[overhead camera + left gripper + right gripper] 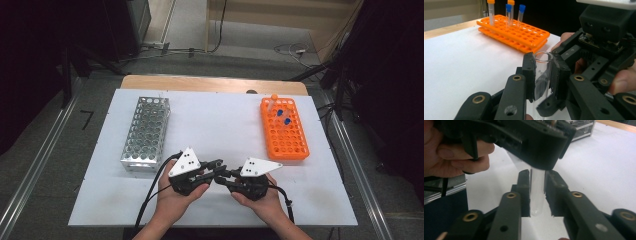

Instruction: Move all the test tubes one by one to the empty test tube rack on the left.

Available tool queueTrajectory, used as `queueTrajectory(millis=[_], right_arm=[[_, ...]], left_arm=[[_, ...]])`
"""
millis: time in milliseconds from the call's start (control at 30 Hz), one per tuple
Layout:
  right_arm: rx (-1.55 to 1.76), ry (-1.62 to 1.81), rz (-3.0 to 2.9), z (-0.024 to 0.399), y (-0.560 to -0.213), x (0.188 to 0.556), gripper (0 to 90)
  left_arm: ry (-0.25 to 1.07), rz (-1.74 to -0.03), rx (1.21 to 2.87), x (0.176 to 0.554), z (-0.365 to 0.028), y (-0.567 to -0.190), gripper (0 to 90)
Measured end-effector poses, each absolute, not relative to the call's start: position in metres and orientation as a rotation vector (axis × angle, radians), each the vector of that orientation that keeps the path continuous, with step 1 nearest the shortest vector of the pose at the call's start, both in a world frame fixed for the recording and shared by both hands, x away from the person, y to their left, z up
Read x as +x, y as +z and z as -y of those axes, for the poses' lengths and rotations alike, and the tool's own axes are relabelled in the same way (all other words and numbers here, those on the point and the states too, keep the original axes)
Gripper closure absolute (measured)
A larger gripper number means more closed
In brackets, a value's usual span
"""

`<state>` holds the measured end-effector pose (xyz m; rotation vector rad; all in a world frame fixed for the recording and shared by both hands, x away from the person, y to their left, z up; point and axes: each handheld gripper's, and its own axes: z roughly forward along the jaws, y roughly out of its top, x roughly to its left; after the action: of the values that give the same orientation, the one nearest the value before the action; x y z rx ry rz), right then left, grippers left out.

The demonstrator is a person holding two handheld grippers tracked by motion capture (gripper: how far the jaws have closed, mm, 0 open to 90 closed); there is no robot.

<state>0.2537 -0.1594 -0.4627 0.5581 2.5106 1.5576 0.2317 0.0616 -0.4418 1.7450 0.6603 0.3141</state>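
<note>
Two grippers, one tube: both sets of fingers meet at a single clear glass test tube [543, 75] held above the near middle of the bench [220, 125], between the two hands.
Left gripper [543, 77]: fingers [528, 75] clenched on the tube's upper part, just under the open rim — pads press the glass on both sides.
Right gripper [537, 195]: fingers [524, 192] stand on either side of the tube's lower part near the rounded bottom; a thin gap seems to show at each pad, so I judge them loosened, not gripping.
Tube position: upright or nearly so, clear of the bench, well apart from both racks.
Metal rack [146, 132]: on the left side of the bench, no tubes seen in it.
Orange rack [284, 129]: on the right side, carries a few capped tubes [509, 12] at its far end.
Handling, judged: light, stiff, thin-walled glass — brittle, and smooth enough to slip through hard pads.
Where to hold, judged: on the straight wall below the rim, pads flat and square; avoid the rim edge and the rounded bottom.
Risk, judged: over-squeezing cracks it; a slack grip lets it slide down.
</note>
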Motion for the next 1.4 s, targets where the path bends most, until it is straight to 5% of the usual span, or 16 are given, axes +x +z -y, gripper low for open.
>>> queueTrajectory(millis=[200, 300, 500, 1400], right_arm=[[0.578, 1.58, -2.477, 0.17, -0.458, 0.253, 41.3], [0.614, 1.58, -2.453, 0.182, -0.456, 0.254, 21.7], [0.67, 1.597, -2.427, 0.205, -0.451, 0.26, 3.6], [0.791, 1.496, -2.297, 0.288, -0.453, 0.254, 2.4]], left_arm=[[0.325, -0.696, 1.712, 0.237, -0.074, -0.438, 76.6], [0.343, -0.719, 1.712, 0.241, -0.083, -0.436, 76.5], [0.358, -0.748, 1.696, 0.247, -0.094, -0.433, 76.5], [0.451, -0.884, 1.606, 0.289, -0.148, -0.414, 76.5]])
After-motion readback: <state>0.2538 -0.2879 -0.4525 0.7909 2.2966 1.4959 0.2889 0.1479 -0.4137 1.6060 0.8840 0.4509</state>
